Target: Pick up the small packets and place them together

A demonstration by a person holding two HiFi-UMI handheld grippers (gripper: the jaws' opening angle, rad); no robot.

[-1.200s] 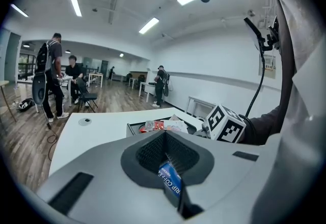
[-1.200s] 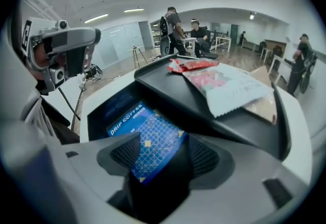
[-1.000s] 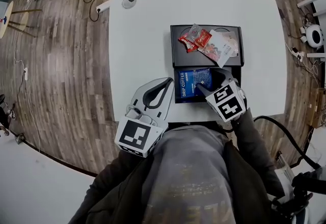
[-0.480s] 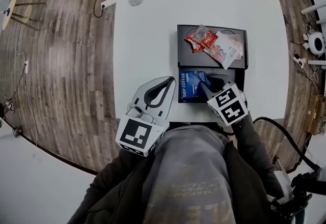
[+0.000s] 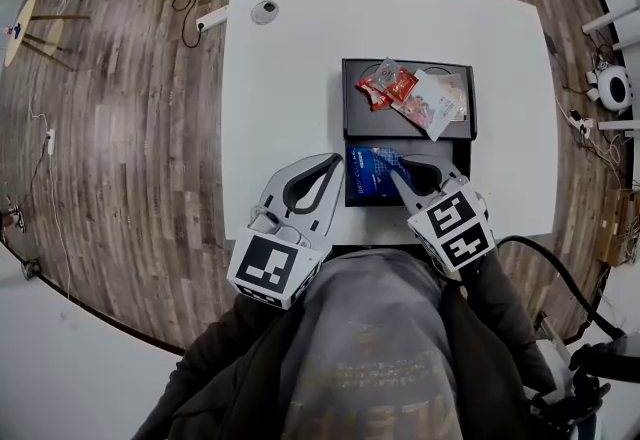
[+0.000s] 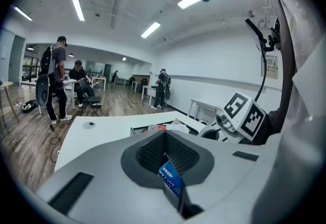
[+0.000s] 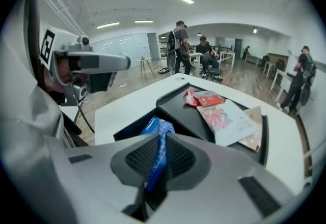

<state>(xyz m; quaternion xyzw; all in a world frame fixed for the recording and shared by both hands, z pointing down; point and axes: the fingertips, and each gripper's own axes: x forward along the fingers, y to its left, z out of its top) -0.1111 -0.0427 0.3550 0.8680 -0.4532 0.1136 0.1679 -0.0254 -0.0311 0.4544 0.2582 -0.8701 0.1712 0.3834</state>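
My right gripper (image 5: 400,171) (image 7: 154,161) is shut on a blue drip-coffee packet (image 5: 372,170) (image 7: 158,132), whose edge stands between the pads. The jaws have just been closing on it, and it hangs a little above the near black box (image 5: 461,150). Behind it, on a black tray (image 5: 351,116) (image 7: 182,112), lie small red packets (image 5: 385,86) (image 7: 204,99) and a white-pink packet (image 5: 432,102) (image 7: 227,119). My left gripper (image 5: 333,162) (image 6: 168,156) rests shut at the table's near edge, left of the blue packet (image 6: 171,179), which shows through its jaw slit.
The white table (image 5: 285,78) has a round grommet (image 5: 264,10) at its far left. Wooden floor with cables surrounds it. Several people stand and sit at desks across the room (image 6: 56,83).
The right gripper's jaws closed on the blue packet and rose with it toward me. The left gripper stayed where it was.
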